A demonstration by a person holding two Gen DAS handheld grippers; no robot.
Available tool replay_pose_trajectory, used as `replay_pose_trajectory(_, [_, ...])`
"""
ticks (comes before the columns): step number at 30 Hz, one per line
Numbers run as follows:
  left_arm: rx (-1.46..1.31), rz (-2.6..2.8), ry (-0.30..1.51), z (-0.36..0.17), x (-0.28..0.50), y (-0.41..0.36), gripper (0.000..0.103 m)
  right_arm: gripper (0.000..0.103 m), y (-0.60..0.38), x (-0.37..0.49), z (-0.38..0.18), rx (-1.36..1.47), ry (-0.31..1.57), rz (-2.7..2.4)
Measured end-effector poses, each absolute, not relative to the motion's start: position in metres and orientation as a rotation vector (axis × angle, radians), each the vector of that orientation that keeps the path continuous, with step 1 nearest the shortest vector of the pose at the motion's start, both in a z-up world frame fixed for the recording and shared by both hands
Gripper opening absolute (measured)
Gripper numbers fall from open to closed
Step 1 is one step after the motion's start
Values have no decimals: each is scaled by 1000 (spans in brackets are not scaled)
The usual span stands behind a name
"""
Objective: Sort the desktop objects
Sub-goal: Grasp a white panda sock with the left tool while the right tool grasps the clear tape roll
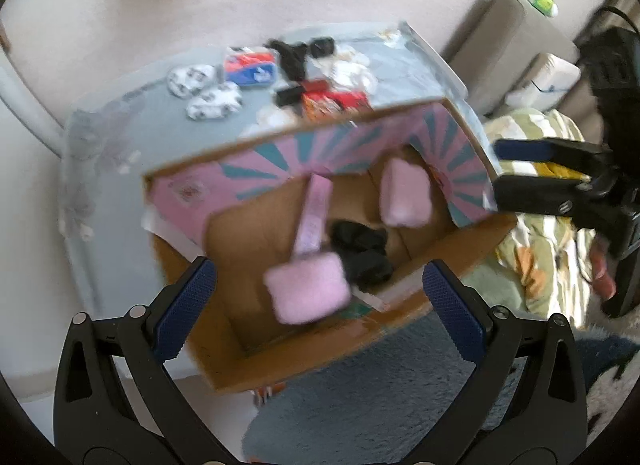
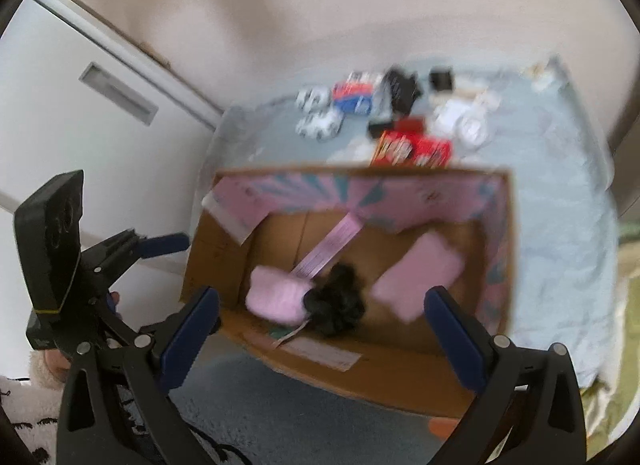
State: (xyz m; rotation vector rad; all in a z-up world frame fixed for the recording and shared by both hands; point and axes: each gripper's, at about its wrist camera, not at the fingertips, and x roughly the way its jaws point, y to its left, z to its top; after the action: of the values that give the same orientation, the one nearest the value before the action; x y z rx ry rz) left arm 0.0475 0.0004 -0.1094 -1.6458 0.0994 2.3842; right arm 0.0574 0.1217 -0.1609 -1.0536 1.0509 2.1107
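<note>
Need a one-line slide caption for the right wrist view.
Open right hand-held gripper above cardboard box holding pink earmuffs.

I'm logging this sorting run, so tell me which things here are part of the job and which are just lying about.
Part of the job:
cardboard box
pink earmuffs in the box
black bundle in the box
red packet on the table
blue pouch
patterned rolls

Just lying about:
sofa
striped blanket
grey rug

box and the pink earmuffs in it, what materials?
Open brown box: corrugated cardboard by the look, matte brown walls, flaps printed pink and teal. Pink earmuffs: pads look like fuzzy plush, band smoother, possibly plastic; blur leaves that open.
</note>
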Motion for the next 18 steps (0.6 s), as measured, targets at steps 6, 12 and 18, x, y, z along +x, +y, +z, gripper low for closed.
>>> replay_pose_trajectory(6, [-1583, 2491, 156, -68, 5, -21, 103, 102, 165, 73, -127, -1042, 907, 2056])
replay_pose_trajectory(12, [-1627, 2501, 155, -68, -67, -35, 103, 102, 222, 82, -132, -1025, 992, 1997])
replay_pose_trajectory(18, [-1758, 2441, 202, -109, -134, -42, 103, 102, 271, 69, -163, -1072, 1016, 1923])
